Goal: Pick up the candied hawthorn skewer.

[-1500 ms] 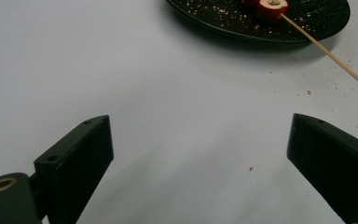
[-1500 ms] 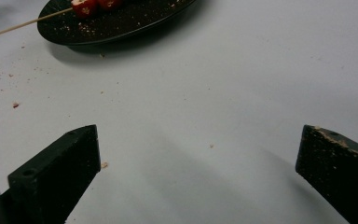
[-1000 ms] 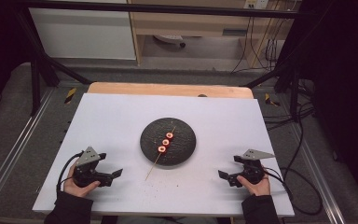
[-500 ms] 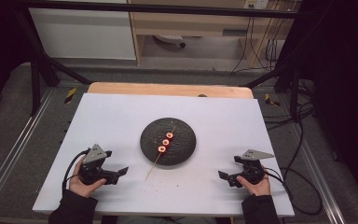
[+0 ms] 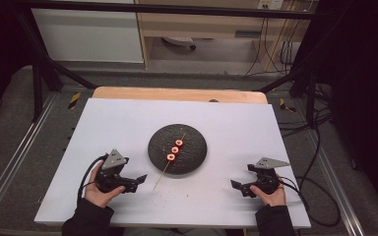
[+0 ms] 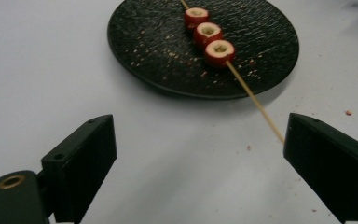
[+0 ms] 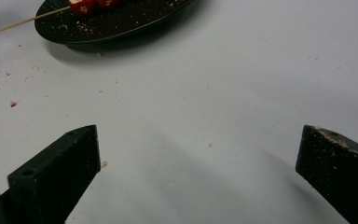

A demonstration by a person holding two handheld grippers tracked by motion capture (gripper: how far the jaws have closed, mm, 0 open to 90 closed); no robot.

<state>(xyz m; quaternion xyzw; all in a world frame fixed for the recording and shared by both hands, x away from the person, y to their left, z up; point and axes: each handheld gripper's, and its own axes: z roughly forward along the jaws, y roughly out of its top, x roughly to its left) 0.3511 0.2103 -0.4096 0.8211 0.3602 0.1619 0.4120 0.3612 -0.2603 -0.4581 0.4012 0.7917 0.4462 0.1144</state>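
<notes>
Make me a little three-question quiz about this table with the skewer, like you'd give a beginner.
1. How many red pieces sit on the skewer?
2. True or false: the left gripper is clamped on the stick.
3. Which part of the skewer pokes past the rim of the black plate: A the bare end nearest the left gripper, B nothing?

Key:
1. Three.
2. False; its jaws stand wide open, with the bare tip near one jaw.
3. A. The right gripper is also open, over bare table.
</notes>
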